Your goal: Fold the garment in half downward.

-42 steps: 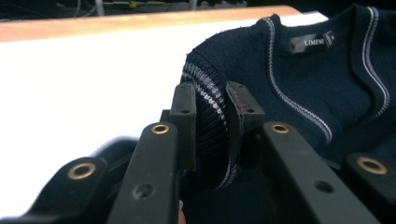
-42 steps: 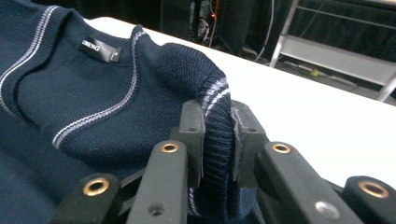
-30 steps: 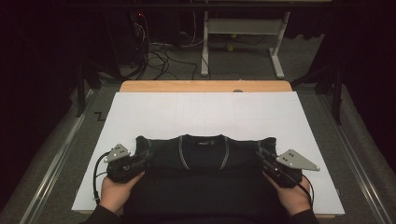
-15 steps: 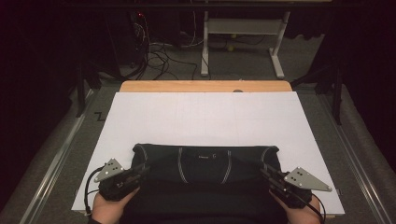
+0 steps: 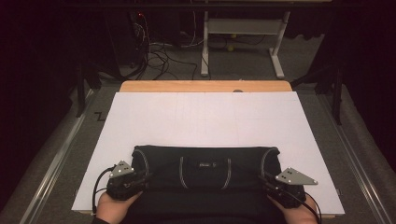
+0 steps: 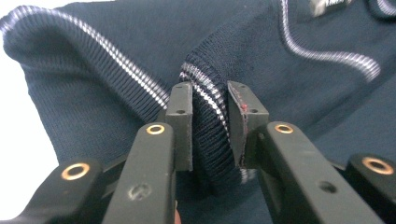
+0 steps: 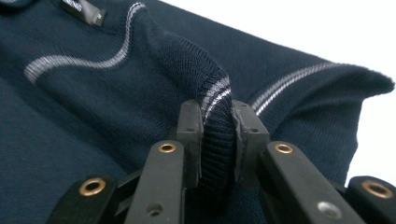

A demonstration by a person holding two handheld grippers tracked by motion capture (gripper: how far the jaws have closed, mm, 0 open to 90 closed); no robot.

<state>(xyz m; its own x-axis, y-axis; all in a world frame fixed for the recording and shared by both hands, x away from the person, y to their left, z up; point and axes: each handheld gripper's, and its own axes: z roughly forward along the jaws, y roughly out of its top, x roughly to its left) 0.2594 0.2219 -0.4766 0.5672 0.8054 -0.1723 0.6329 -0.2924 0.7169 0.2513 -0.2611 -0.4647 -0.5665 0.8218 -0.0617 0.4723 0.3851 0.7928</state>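
Both grippers, left gripper (image 5: 140, 179) and right gripper (image 5: 268, 183), hold the folded dark sweater (image 5: 204, 163) at the desk's (image 5: 205, 116) near edge. Left gripper view: jaws clamp a striped ribbed fold (image 6: 210, 135), having just eased slightly. Right gripper view: jaws pinch the ribbed hem (image 7: 218, 140).

Both tongs (image 5: 140, 179) (image 5: 267, 183) low — jaws pinched, left just loosening.

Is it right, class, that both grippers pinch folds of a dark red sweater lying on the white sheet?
Not quite: the sweater is dark navy with pale stripes, not dark red, as both gripper views show. The rest holds: the left gripper and right gripper each pinch a fold of it on the white sheet.
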